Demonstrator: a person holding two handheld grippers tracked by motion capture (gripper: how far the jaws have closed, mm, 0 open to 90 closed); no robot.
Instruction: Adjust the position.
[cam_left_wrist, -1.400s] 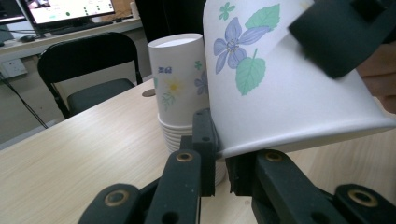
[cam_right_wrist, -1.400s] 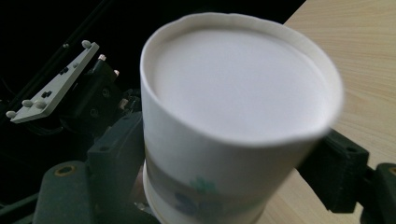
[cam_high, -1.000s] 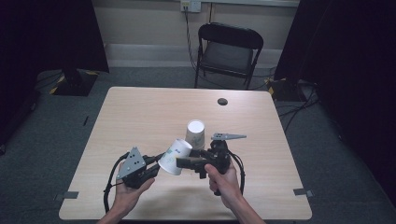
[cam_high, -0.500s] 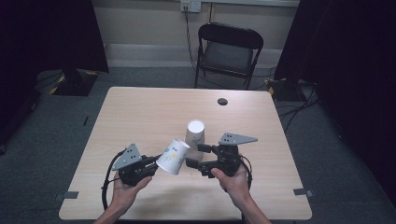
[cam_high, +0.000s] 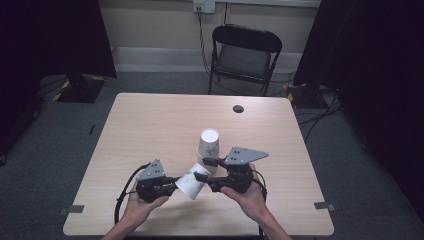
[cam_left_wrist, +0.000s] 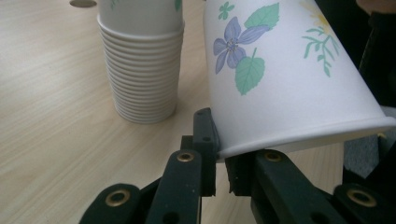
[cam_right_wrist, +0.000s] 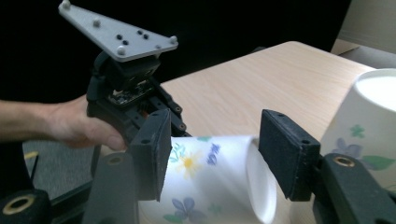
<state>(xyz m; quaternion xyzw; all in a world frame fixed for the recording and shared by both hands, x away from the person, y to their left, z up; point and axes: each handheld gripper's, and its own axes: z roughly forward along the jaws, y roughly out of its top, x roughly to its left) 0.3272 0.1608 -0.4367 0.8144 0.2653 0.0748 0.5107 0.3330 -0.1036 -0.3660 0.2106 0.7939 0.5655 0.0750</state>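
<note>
Between the two grippers, above the near middle of the table (cam_high: 150, 125), a single flowered paper cup (cam_high: 190, 182) is held on its side, clear of the tabletop. The left gripper (cam_left_wrist: 220, 161) is nearly closed, its jaws pinching the cup's rolled rim from inside and outside. The right gripper (cam_right_wrist: 212, 156) stands wide open, its pads to either side of the cup's closed base end and, as far as the right gripper view shows, not pressing it. Just behind, a stack of upturned paper cups (cam_high: 208, 145) stands on the table, near the right gripper. Judgement: the cup is very light, thin-walled and easily crushed; its wall will dent under a firm squeeze. The rolled rim and the base ring are the stiffest parts, so a light grip there is preferable. A dark round grommet (cam_high: 238, 108) sits toward the far edge; a folding chair (cam_high: 245, 55) stands beyond the table.
</note>
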